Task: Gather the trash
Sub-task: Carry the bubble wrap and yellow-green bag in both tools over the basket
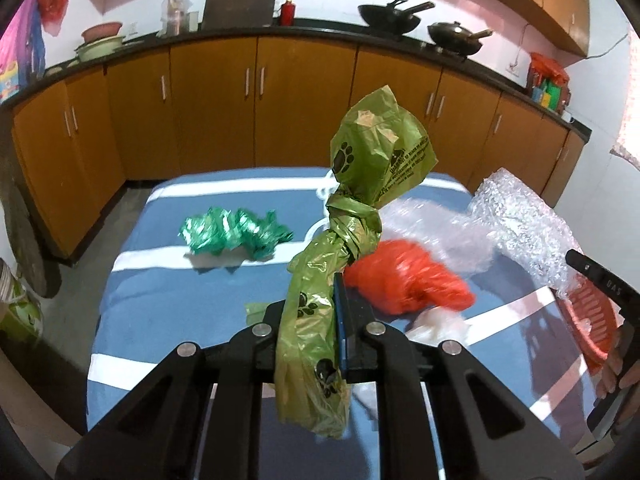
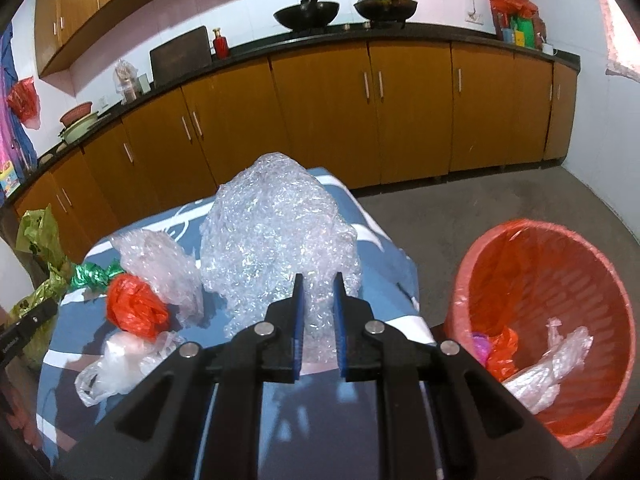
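My left gripper (image 1: 320, 300) is shut on an olive green knotted bag with paw prints (image 1: 360, 184) and holds it above the blue striped table (image 1: 160, 312). The bag also shows at the left edge of the right wrist view (image 2: 36, 248). My right gripper (image 2: 318, 280) is shut on a big wad of bubble wrap (image 2: 276, 232), lifted over the table's right side. A red bin with a liner (image 2: 548, 280) stands on the floor to the right, with several bags inside. A dark green bag (image 1: 236, 232), a red bag (image 1: 404, 280) and clear bags (image 2: 120, 364) lie on the table.
Brown kitchen cabinets (image 2: 360, 120) run along the far wall under a dark counter with woks (image 2: 308, 12). Grey floor (image 2: 500, 200) lies between the table and the cabinets. A green bag (image 1: 16, 312) sits on the floor at the left.
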Demonstrator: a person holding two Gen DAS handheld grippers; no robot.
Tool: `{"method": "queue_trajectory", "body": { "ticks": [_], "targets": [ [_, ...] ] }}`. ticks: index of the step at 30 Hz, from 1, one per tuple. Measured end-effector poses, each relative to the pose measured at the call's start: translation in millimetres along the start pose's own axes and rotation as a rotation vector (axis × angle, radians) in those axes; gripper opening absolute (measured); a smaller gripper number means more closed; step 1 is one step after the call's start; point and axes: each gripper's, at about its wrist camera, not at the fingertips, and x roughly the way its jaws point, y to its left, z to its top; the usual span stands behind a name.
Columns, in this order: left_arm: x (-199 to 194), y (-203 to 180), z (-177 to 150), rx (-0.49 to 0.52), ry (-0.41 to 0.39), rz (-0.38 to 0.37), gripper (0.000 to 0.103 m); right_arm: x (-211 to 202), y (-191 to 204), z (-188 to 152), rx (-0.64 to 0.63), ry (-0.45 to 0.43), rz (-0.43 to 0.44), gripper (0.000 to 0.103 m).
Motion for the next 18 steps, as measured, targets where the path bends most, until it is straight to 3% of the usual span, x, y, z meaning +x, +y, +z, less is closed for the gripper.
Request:
{"method": "queue_trajectory", "body": {
  "ticks": [10,18],
  "targets": [
    [-16,-40,12,0.014,-0.029,-0.087,0.014,-51,-30,11,0.036,-0.069,-0.029,0.014],
    [-25,-103,11,0.072,-0.047,-0.188,0.014,-91,-75,9,0.085,-0.111,-0.100,0.014]
  ]
}}
